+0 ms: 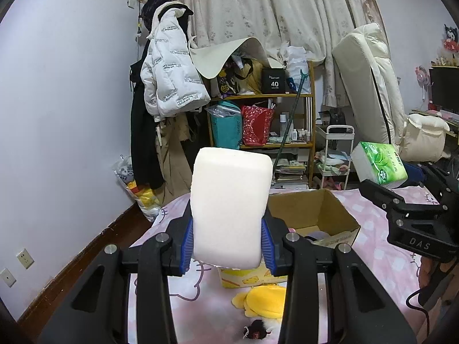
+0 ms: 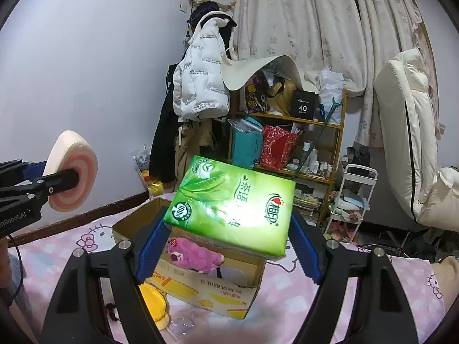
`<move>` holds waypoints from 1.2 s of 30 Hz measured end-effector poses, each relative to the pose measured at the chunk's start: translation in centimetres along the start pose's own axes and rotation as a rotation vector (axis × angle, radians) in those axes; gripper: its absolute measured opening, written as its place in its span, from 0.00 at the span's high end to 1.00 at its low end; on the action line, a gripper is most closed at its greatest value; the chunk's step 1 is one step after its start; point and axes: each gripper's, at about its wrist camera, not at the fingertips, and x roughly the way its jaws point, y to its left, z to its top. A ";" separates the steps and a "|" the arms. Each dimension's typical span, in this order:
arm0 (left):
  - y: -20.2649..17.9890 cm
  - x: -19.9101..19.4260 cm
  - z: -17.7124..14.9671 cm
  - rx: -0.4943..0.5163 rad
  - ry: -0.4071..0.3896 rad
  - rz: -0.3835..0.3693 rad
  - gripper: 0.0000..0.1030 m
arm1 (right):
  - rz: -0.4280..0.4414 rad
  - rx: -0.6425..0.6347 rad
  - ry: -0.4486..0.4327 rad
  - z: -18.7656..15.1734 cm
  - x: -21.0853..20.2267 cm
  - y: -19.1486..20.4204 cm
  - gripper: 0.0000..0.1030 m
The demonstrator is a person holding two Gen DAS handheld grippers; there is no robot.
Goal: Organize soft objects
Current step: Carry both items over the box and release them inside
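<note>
Left gripper clamped on a white-and-pink sponge, raised above the bed. Right gripper clamped on a green tissue pack, over the open cardboard box near the bed's far edge. Pink plush inside; yellow plush just beside it.

Two close wrist views, facing shelf, sharing cardboard box

Cardboard box mouth open from above; pink plush fills left part, right part free.
</note>
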 end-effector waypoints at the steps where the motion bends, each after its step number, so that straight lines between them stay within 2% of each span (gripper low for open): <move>1: 0.0 0.0 0.0 0.002 -0.001 0.000 0.63 | 0.000 0.000 0.000 0.0 0.2 -0.1 0.19; 12: -1.8 1.0 1.3 0.035 -0.015 -0.022 0.63 | 0.009 0.016 -0.012 0.4 0.8 -1.2 0.19; 22: -1.8 4.3 2.7 0.022 0.008 -0.033 0.62 | 0.015 0.034 0.001 0.5 2.3 -1.9 0.19; 36: -2.0 8.4 0.5 0.012 0.078 -0.054 0.62 | 0.043 0.101 0.104 -1.7 6.5 -2.9 0.19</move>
